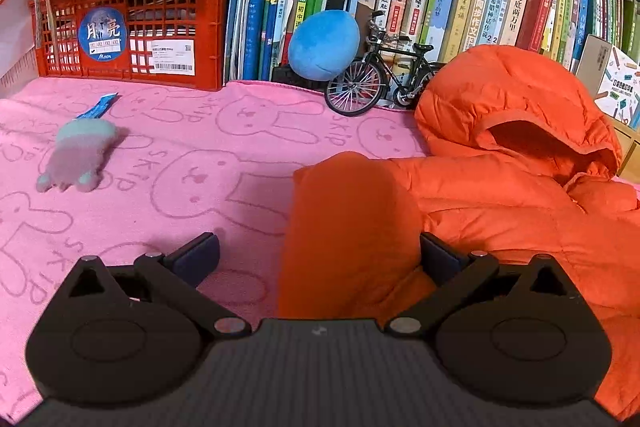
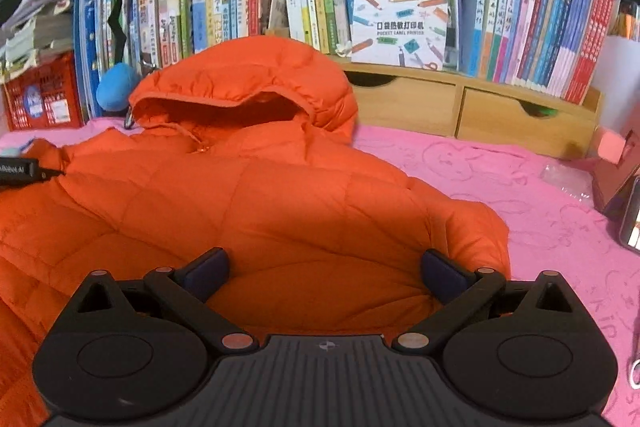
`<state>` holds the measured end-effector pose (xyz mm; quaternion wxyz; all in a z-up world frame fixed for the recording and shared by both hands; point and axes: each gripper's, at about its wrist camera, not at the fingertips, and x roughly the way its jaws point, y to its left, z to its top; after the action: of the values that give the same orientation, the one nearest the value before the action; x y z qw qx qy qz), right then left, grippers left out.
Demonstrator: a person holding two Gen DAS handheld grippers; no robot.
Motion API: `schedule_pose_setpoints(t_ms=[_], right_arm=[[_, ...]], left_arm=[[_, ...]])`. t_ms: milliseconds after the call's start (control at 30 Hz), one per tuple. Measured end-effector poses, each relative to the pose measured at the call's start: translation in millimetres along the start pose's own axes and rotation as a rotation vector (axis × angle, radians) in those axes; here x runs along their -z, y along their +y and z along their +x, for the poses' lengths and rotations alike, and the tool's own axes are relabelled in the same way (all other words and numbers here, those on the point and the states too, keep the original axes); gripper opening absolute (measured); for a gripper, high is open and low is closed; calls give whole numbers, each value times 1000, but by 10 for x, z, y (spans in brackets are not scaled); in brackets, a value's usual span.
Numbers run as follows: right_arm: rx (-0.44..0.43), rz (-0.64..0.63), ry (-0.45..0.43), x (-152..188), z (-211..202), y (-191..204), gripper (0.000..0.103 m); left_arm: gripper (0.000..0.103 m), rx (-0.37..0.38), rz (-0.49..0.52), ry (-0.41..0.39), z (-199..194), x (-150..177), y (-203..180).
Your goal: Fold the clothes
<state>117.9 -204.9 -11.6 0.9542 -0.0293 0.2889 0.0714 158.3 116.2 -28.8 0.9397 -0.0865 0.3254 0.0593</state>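
Note:
An orange hooded puffer jacket (image 1: 500,195) lies on the pink bunny-print towel (image 1: 180,155), hood toward the bookshelves. My left gripper (image 1: 318,259) is open, jaws wide apart over the jacket's left sleeve edge; nothing is held. My right gripper (image 2: 324,269) is open above the jacket (image 2: 248,195) near its right sleeve (image 2: 468,227), jaws wide and empty. The left gripper's tip (image 2: 24,169) shows at the left edge of the right wrist view, by the jacket's shoulder.
A small grey-green plush (image 1: 78,155) and a blue strip (image 1: 98,109) lie on the towel at left. A red crate (image 1: 132,27), blue plush ball (image 1: 324,45), toy bicycle (image 1: 380,75) and books line the back. Wooden drawers (image 2: 468,111) and a phone (image 2: 632,219) stand at right.

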Motion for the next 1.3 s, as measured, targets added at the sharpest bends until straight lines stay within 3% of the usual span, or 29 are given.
schedule_pose_setpoints(t_ms=[267,333,367,467,533,733,833,1000,1100,1300], right_arm=[[35,-13,-20,1,-36,40,103],[173,3,-54,7,-122,76,103],[287,28,-72,9,-175,76,103],[390,153,-121,-20,-334,-39,103],[330,166,-131,-71,-375,-15,103],[67,-48,-142,-174,-252,631,103],[-37,-92,-93,-157,-156,855,103],[45,-21,-23,-96,-21,630,103],[134,30,-26,-87,-51,373,103],[123,86,-25,31,-107,128,103]], left_arm=[[103,1,0,1,-1,-2,3],[103,-2,3,2,2,-2,-1],[103,-3,4,3,3,-2,-3],[103,-7,7,4,8,-2,-8],[103,-7,7,4,9,-1,-8],[103,-6,8,5,10,3,-3],[103,-6,7,5,10,3,-3],[103,-5,7,5,9,6,-1],[103,-5,7,5,8,6,-1],[103,-2,5,4,8,4,-3]])
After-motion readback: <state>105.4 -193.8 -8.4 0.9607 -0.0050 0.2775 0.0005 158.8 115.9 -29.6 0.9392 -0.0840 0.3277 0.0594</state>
